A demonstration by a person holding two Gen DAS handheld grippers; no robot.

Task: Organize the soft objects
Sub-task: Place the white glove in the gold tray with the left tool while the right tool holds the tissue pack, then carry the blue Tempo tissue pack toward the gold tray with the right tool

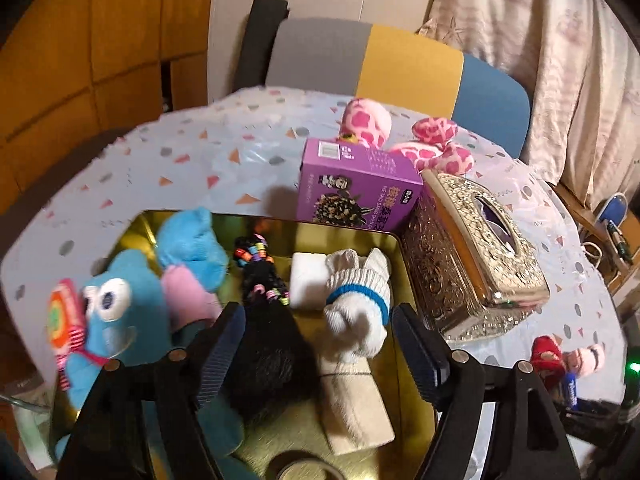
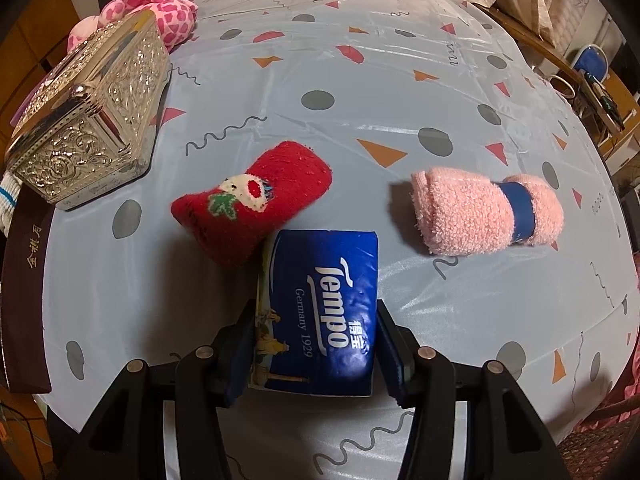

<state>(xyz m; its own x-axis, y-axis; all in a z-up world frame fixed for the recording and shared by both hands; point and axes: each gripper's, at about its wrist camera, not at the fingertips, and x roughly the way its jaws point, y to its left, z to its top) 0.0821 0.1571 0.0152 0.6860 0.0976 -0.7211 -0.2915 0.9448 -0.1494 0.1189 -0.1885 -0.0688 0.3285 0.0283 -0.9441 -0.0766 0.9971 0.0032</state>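
Right wrist: patterned tablecloth (image 2: 280, 92) under tissue pack (image 2: 324, 312).

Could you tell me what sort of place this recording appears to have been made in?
Most likely a home dining or living area. A round table under a patterned plastic tablecloth has a multicoloured chair drawn up to it, curtains hang behind, and an ornate tissue box sits among household clutter.

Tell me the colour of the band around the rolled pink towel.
Dark blue band on the pink towel; right wrist view shows it best.
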